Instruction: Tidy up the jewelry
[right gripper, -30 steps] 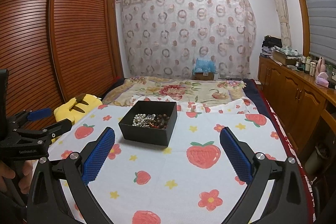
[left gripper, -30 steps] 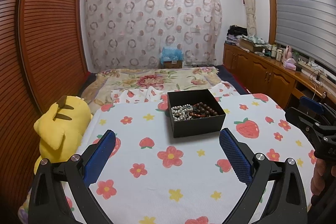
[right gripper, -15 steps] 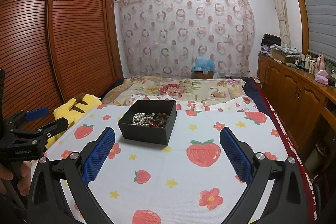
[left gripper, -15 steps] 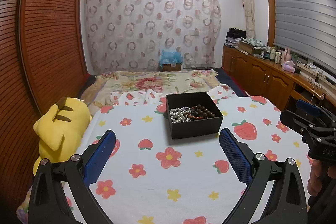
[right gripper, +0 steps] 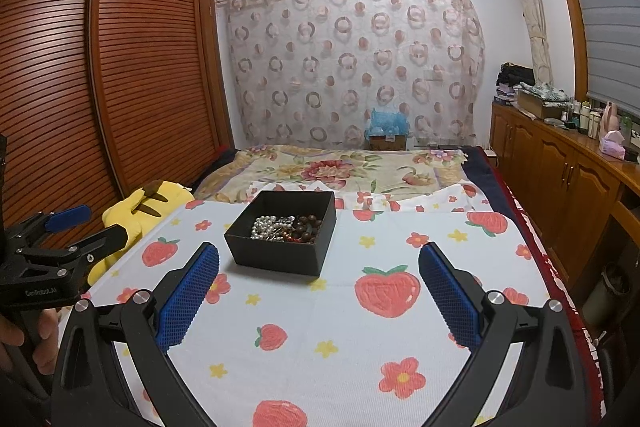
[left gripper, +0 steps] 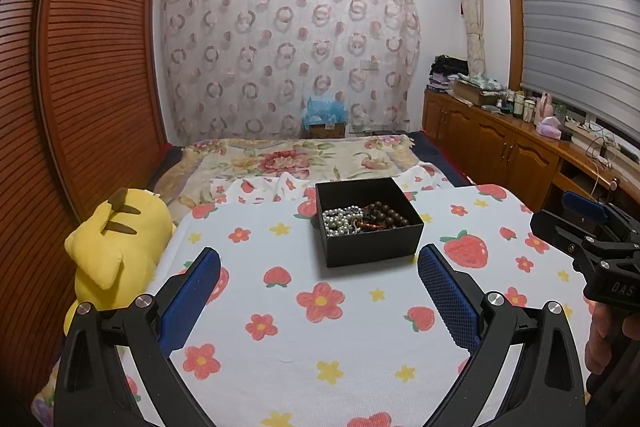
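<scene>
A black box [left gripper: 370,223] sits open on the white bedspread [left gripper: 320,343] with the strawberry and flower print, roughly in the middle of the bed and a bit toward the far side. Inside it the jewelry is all in one pile: a pearl strand [left gripper: 340,221] on the left, dark brown wooden beads [left gripper: 386,215] on the right, and some thin reddish beads tangled between them – too small to say exactly what those are.

The left gripper [left gripper: 319,267] hovers over the near part of the bedspread, blue pads spread wide with nothing between them, and the box sits just beyond the gap. The right gripper [right gripper: 319,265] is in much the same pose – tongs wide apart and empty, pointing at the box [right gripper: 282,233] from slightly further right. Neither one touches the box or the beads.

Each gripper shows up in the other's camera at the edge of the frame, with part of a hand [right gripper: 24,337] around the handle.

A yellow plush toy [left gripper: 116,247] lies at the left edge of the bed against the slatted wooden wardrobe [left gripper: 88,67]. A floral blanket [left gripper: 296,159] covers the far end of the bed, with a patterned curtain [left gripper: 288,55] behind it and wooden cabinets [left gripper: 500,147] along the right wall.
</scene>
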`<state>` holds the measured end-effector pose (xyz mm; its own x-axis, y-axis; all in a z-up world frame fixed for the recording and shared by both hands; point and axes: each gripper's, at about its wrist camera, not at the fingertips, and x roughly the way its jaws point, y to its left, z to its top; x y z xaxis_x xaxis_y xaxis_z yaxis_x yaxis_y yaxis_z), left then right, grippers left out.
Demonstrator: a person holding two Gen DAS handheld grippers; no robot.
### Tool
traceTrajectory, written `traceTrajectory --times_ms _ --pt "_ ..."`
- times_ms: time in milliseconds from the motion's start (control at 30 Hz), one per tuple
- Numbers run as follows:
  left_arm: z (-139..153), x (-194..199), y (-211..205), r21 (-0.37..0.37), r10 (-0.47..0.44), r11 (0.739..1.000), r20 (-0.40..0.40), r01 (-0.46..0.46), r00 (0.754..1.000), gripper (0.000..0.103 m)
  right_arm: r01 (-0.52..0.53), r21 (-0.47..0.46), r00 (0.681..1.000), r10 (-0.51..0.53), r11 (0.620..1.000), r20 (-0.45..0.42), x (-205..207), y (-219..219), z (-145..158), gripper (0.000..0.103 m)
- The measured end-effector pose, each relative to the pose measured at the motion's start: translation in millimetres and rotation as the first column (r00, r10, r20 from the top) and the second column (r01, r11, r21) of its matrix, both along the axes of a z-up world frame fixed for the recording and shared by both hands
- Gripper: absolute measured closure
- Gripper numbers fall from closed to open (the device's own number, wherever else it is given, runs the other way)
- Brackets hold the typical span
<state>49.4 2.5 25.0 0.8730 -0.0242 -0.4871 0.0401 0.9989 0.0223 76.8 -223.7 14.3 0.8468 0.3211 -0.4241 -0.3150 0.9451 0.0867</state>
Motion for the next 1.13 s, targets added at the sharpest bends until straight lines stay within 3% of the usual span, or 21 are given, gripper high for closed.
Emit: traceTrajectory --times_ms 1133 --pt "-2.0 -1.2 0.0 -0.003 -0.001 1.0 0.002 0.001 1.0 0.007 0.0 0.005 1.0 0.0 1.0 -0.002 1.0 -3.0 0.5 0.002"
